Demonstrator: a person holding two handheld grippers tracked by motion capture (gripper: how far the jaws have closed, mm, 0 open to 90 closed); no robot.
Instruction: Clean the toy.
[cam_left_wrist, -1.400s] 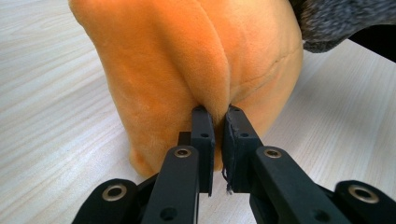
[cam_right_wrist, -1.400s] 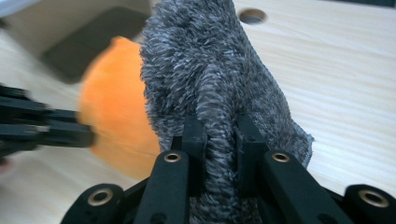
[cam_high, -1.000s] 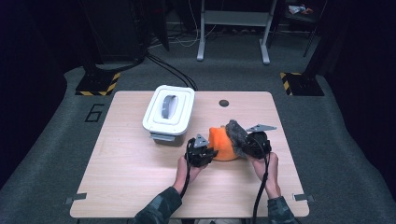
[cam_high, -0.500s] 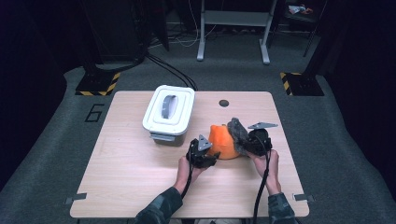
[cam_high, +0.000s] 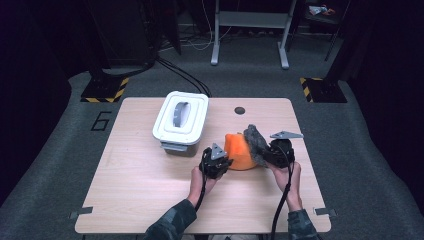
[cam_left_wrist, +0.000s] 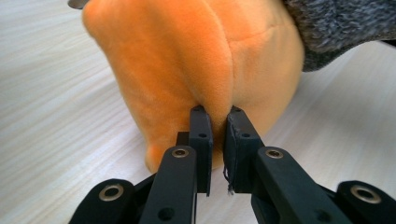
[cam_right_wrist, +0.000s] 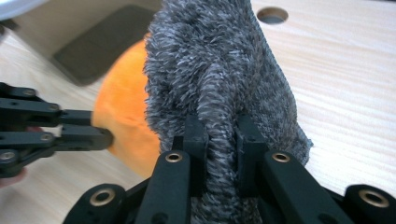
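Observation:
An orange plush toy (cam_high: 238, 152) with a grey fuzzy part (cam_high: 255, 140) sits on the table's right half, between my two grippers. My left gripper (cam_high: 226, 161) is at its left side. In the left gripper view its jaws (cam_left_wrist: 215, 112) have just been closing and now pinch a fold of the orange plush (cam_left_wrist: 187, 51). My right gripper (cam_high: 266, 151) is at the toy's right side, and in the right gripper view it (cam_right_wrist: 219, 123) is shut on a ridge of the grey fuzzy part (cam_right_wrist: 215, 60). The orange plush (cam_right_wrist: 123, 116) shows behind it.
A white lidded container (cam_high: 181, 119) with a grey handle stands on the wooden table (cam_high: 140, 185) just left of the toy. A small round hole (cam_high: 240, 110) lies in the tabletop behind the toy. The person's hands come in over the front edge.

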